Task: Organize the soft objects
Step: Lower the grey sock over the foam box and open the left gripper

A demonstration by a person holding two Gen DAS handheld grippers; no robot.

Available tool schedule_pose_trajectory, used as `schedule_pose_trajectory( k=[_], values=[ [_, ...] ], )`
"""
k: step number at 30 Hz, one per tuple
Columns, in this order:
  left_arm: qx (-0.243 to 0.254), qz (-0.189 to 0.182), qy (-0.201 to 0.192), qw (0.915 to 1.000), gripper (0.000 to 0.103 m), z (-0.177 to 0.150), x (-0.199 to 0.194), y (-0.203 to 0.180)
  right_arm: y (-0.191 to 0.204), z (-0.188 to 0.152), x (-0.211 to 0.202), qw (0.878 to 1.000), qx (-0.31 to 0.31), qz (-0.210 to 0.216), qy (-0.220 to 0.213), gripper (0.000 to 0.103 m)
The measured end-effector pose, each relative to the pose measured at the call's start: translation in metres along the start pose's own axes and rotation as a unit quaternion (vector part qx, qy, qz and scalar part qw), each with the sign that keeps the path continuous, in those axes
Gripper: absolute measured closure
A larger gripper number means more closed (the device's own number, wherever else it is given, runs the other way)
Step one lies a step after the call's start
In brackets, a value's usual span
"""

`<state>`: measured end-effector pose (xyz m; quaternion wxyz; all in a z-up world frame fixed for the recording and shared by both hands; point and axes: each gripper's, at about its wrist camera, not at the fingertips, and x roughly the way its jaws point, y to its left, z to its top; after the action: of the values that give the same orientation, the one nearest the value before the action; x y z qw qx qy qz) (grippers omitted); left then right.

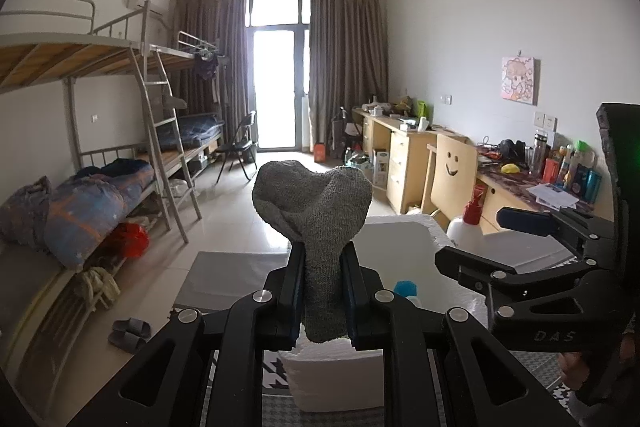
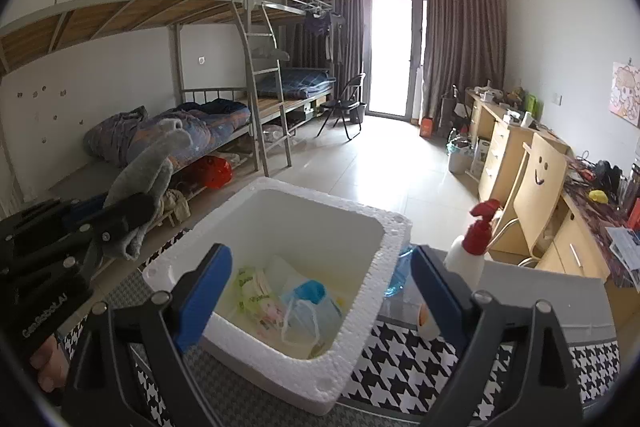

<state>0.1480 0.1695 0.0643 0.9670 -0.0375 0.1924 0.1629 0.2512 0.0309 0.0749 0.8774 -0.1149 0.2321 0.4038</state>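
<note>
So the soft thing here is a grey sock (image 1: 316,211), knitted with a fuzzy terry-looking texture. It's bunched up, and the free end flops into two rounded lobes above the grip, kind of like a mushroom cap. The left gripper (image 1: 322,291) has its jaws pinching the sock's narrower middle, with a short stub of fabric hanging out below the pads and the bulky part standing up past the fingertips. From the right wrist view you can see the same sock (image 2: 150,179) sticking up and drooping off that gripper at the left edge, held in the air beside the white foam box (image 2: 394,227) rather than over it.

The right gripper (image 2: 320,291) has its jaws spread wide with nothing between them (blue pads well apart), hovering right above the near rim of the box. Inside the box are a few plastic-wrapped bits (image 2: 298,297). The box sits on a houndstooth-patterned cloth (image 2: 404,359) on the desk, and a white spray bottle with a red trigger (image 2: 474,247) stands just beside it on the right.
</note>
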Motion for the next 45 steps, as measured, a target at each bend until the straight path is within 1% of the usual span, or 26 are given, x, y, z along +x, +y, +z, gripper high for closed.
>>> schedule_pose_trajectory(
  k=[9,24,30,36,39,41,42,43,44,45],
  values=[
    [0.009,-0.021,0.000,0.9997,0.085,0.003,0.001,-0.012,-0.004,-0.006,-0.011,1.000,0.001,-0.010,-0.005,0.009],
    [0.016,-0.043,0.019,0.9988,0.085,0.009,0.014,-0.025,-0.016,-0.017,-0.020,1.000,0.013,-0.021,-0.005,0.009],
    [0.014,-0.050,0.032,0.9981,0.085,0.008,0.023,-0.027,-0.021,-0.021,-0.025,1.000,0.018,-0.013,-0.005,0.009],
    [0.009,-0.057,0.049,0.9971,0.084,0.008,0.035,-0.029,-0.026,-0.024,-0.028,1.000,0.018,-0.020,-0.004,0.009],
    [0.010,-0.050,0.055,0.9972,0.084,0.008,0.039,-0.030,-0.027,-0.025,-0.029,1.000,0.020,-0.021,-0.004,0.009],
    [0.009,-0.048,0.061,0.9970,0.083,0.008,0.043,-0.030,-0.028,-0.026,-0.028,1.000,0.022,-0.020,-0.003,0.009],
    [0.008,-0.047,0.065,0.9968,0.079,0.007,0.046,-0.030,-0.028,-0.026,-0.028,1.000,0.023,-0.020,-0.003,0.009],
    [0.005,-0.047,0.074,0.9961,0.070,0.006,0.050,-0.028,-0.027,-0.026,-0.028,1.000,0.024,-0.019,-0.004,0.009],
    [0.003,-0.045,0.078,0.9959,0.063,0.006,0.052,-0.030,-0.027,-0.026,-0.028,1.000,0.024,-0.019,-0.003,0.009],
    [0.002,-0.038,0.078,0.9962,0.047,0.006,0.053,-0.029,-0.028,-0.026,-0.028,1.000,0.024,-0.020,-0.004,0.009]
  ],
)
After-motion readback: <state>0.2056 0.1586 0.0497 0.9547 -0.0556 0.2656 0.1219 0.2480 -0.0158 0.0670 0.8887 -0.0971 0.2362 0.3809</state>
